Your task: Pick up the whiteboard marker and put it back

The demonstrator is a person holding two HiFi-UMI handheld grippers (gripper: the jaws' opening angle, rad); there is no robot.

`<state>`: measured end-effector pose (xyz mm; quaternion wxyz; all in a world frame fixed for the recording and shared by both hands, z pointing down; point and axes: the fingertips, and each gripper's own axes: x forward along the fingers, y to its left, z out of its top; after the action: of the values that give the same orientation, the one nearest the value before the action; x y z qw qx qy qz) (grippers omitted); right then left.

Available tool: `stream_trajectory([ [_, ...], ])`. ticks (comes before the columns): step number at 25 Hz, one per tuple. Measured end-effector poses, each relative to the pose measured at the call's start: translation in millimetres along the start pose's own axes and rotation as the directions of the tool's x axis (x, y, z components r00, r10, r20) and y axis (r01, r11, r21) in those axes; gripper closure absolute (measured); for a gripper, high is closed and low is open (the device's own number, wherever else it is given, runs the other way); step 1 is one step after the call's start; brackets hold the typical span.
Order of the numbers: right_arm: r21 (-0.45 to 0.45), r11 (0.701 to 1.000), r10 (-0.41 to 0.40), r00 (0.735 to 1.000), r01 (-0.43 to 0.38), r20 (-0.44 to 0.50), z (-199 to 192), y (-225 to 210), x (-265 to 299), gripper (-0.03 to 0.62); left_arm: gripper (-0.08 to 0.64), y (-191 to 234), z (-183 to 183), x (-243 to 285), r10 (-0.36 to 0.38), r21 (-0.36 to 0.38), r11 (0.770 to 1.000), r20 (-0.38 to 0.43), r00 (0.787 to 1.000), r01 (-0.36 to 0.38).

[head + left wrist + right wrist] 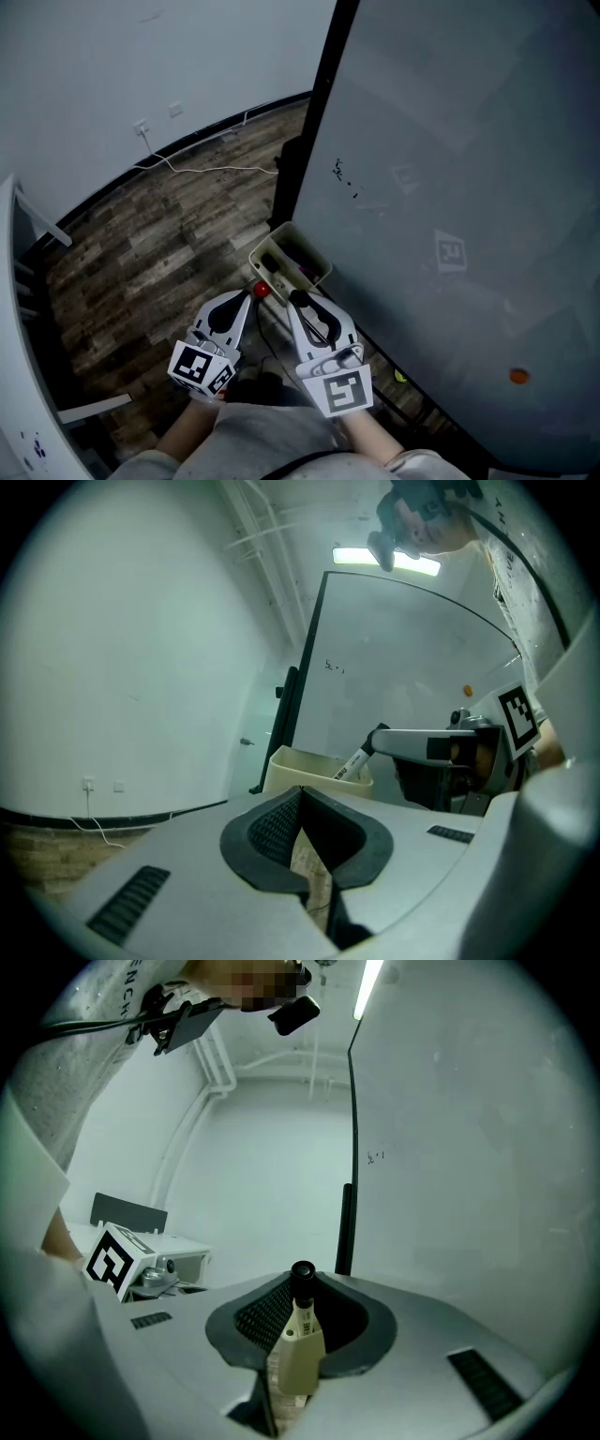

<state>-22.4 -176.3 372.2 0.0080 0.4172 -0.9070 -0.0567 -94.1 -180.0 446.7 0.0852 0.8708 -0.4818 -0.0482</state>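
My right gripper (296,300) is clamped on the whiteboard marker (356,759), whose lower end dips into the beige tray (291,761). My left gripper (302,822) sits pinched together on nothing, just beside it.

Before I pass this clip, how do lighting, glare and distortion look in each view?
Head view: dim, flat, bluish light; the whiteboard shows only faint reflections. Left gripper view: strong fisheye bend, dark corners, ceiling light blown out. Right gripper view: same fisheye and vignette, marker evenly lit and fairly sharp.
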Motion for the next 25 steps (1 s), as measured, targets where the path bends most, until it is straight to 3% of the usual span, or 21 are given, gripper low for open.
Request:
stream_trajectory([
  [25,0.011,0.999,-0.046,0.999,0.046,0.018,35,-1,-8,0.514,0.545,14,15,-2,-0.041,0.004,0.999,0.012,0.999,0.04],
])
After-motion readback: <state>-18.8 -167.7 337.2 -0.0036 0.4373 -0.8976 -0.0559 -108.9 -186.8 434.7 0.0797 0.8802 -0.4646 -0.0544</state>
